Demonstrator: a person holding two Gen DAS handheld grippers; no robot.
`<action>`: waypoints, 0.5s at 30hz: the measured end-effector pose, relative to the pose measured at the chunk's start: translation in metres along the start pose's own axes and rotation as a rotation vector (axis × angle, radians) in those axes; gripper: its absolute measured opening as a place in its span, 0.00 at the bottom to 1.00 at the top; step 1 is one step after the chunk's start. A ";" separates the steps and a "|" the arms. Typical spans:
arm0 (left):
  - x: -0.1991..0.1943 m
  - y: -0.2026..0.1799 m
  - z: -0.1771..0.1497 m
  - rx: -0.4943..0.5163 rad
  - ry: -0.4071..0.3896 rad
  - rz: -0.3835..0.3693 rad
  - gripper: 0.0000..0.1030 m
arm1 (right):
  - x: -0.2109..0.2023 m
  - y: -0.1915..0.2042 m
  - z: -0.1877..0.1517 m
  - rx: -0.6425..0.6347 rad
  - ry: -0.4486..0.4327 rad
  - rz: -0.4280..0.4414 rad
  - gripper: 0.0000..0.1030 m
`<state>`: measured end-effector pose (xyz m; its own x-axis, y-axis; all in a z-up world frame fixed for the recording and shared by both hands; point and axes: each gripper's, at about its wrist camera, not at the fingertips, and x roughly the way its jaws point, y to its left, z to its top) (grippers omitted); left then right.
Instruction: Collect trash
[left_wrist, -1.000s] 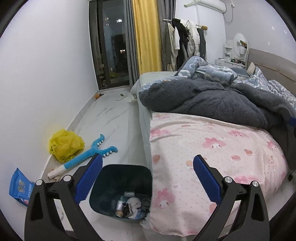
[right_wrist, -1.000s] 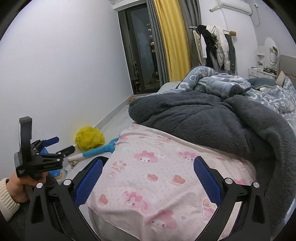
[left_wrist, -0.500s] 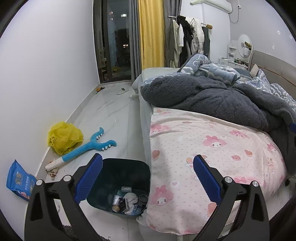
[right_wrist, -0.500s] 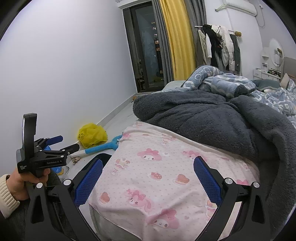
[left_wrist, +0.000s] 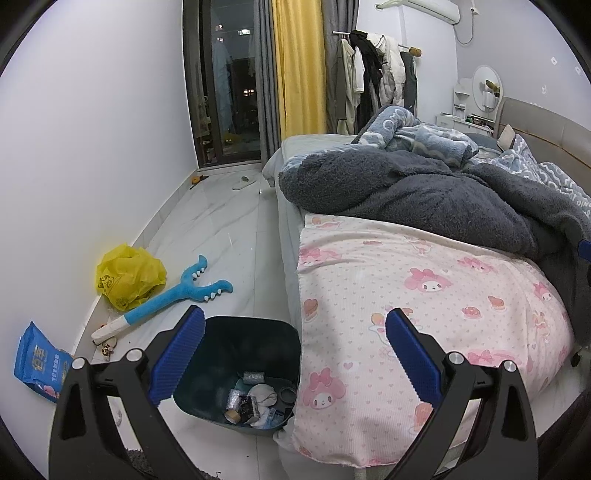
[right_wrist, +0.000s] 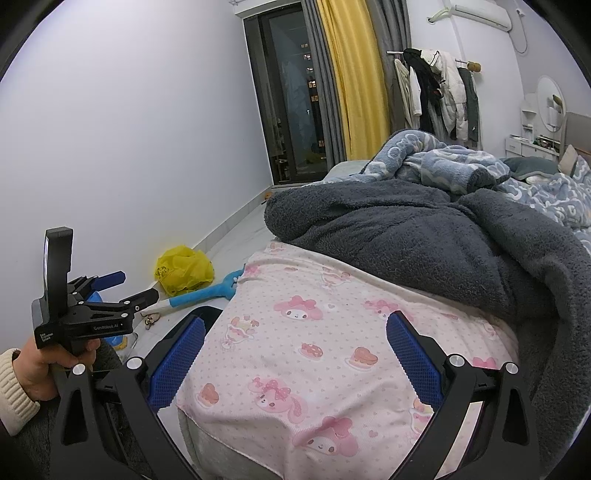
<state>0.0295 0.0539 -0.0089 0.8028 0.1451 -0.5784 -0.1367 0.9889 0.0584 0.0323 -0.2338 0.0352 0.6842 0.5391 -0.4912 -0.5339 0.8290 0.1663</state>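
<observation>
Likely light and crushable, the yellow plastic bag should be pinched at its crumpled top; left gripper and right gripper are both spread, empty.

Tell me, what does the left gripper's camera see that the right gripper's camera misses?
Only the left wrist view shows inside the dark bin, with scraps at its bottom, and the whole blue packet by the wall. Only the right wrist view shows the left gripper from outside, held in a hand with a cream sleeve. Both show the yellow bag, the blue toy, the pink blanket and the grey blanket. Both grippers are open.
</observation>
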 end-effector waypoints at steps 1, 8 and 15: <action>0.000 0.000 0.000 -0.001 0.000 0.001 0.97 | 0.000 -0.001 0.000 0.000 0.000 0.000 0.97; 0.000 -0.001 -0.001 0.004 -0.001 0.000 0.97 | 0.000 0.000 0.000 -0.001 0.000 0.001 0.97; 0.000 -0.001 -0.001 0.004 -0.001 0.000 0.97 | 0.000 0.000 0.000 -0.001 0.001 0.000 0.97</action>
<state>0.0290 0.0525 -0.0091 0.8033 0.1448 -0.5777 -0.1340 0.9891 0.0615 0.0322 -0.2335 0.0352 0.6835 0.5390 -0.4922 -0.5346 0.8288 0.1652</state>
